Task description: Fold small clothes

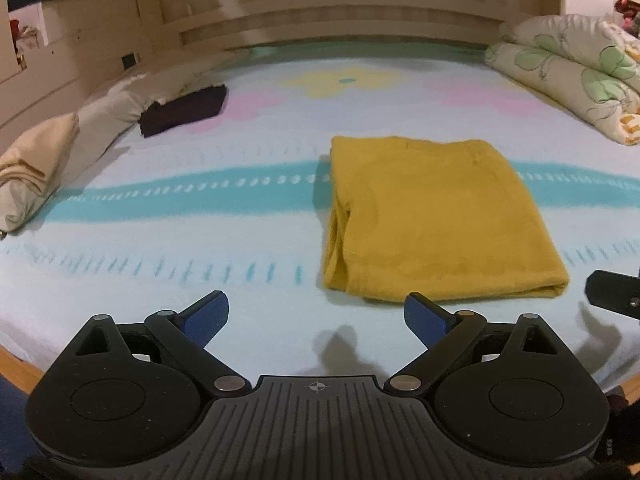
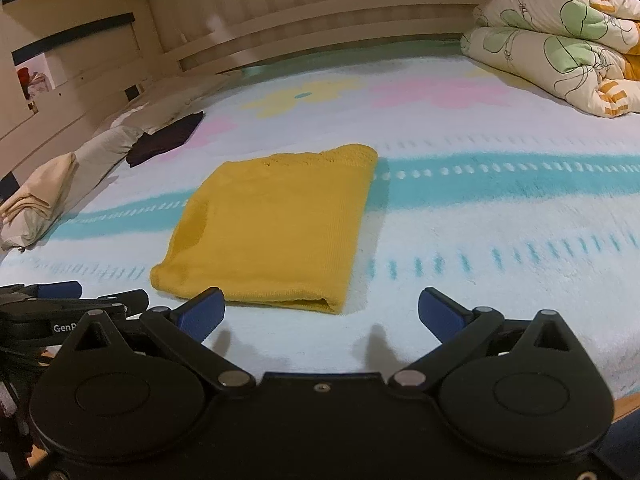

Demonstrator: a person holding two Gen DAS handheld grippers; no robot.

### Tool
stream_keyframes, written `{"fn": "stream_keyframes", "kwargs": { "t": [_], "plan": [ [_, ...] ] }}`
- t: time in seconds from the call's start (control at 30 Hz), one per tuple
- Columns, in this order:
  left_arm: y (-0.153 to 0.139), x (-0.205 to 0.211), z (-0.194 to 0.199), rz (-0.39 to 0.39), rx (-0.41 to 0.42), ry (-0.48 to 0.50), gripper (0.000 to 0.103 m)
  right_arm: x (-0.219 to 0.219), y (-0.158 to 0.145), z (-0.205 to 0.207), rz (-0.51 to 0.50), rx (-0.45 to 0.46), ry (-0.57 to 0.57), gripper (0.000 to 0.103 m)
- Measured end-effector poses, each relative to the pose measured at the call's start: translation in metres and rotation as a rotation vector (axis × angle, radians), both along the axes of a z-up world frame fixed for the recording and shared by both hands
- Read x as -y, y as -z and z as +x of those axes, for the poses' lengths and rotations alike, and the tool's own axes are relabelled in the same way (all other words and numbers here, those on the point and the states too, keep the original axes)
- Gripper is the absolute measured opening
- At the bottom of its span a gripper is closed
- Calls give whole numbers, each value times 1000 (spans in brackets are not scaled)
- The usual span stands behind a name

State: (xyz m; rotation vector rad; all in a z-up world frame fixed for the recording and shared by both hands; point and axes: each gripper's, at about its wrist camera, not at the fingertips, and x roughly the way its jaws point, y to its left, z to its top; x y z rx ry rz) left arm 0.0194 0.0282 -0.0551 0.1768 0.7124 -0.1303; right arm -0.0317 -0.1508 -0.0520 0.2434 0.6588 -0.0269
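Holding both grippers spread wide and gripping nothing, I am hovering them over the near edge of the bed sheet (image 1: 260,312). My left gripper (image 1: 316,318) is sitting with its blue pads (image 1: 206,318) far apart, and the bare sheet is showing between them. My right gripper (image 2: 320,312) is standing just as wide, its blue pads (image 2: 440,314) clear of any cloth.

Taking the yellow garment (image 1: 432,220) as my landmark: it is lying folded into a flat rectangle on the sheet, just beyond both grippers. In the left wrist view its near folded edge is sitting just past my left gripper's right pad; in the right wrist view the yellow garment (image 2: 276,224) is lying ahead and to the left, its near corner close to my right gripper's left pad without touching it. Nothing is lying between the garment and either gripper.

Left of the garment, well apart from it, a dark folded cloth (image 1: 184,110) is resting near the far left side of the bed. Beside that cloth, still farther left, beige pillows (image 1: 44,160) are running along the bed's edge. Right of the garment and farther back, a rolled floral quilt (image 1: 568,80) is piled at the sheet's far right. Beyond the garment, a cream wooden headboard (image 1: 340,12) is closing off the bed.

In the right wrist view, part of my left gripper (image 2: 60,308) is poking in at the left edge, near the garment's near left corner.
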Motion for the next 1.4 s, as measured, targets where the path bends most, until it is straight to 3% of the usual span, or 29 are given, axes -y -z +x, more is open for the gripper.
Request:
{"fn": "stream_keyframes", "kwargs": {
  "t": [0.23, 0.8, 1.4],
  "plan": [
    [-1, 4, -8, -56, 9, 61, 96, -1, 0, 0, -6, 3, 1, 103],
    [0, 16, -11, -26, 15, 39, 95, -6, -1, 3, -47, -1, 9, 103],
    [3, 20, -10, -49, -23, 55, 89, -8, 0, 7, -72, -21, 24, 103]
  ]
}}
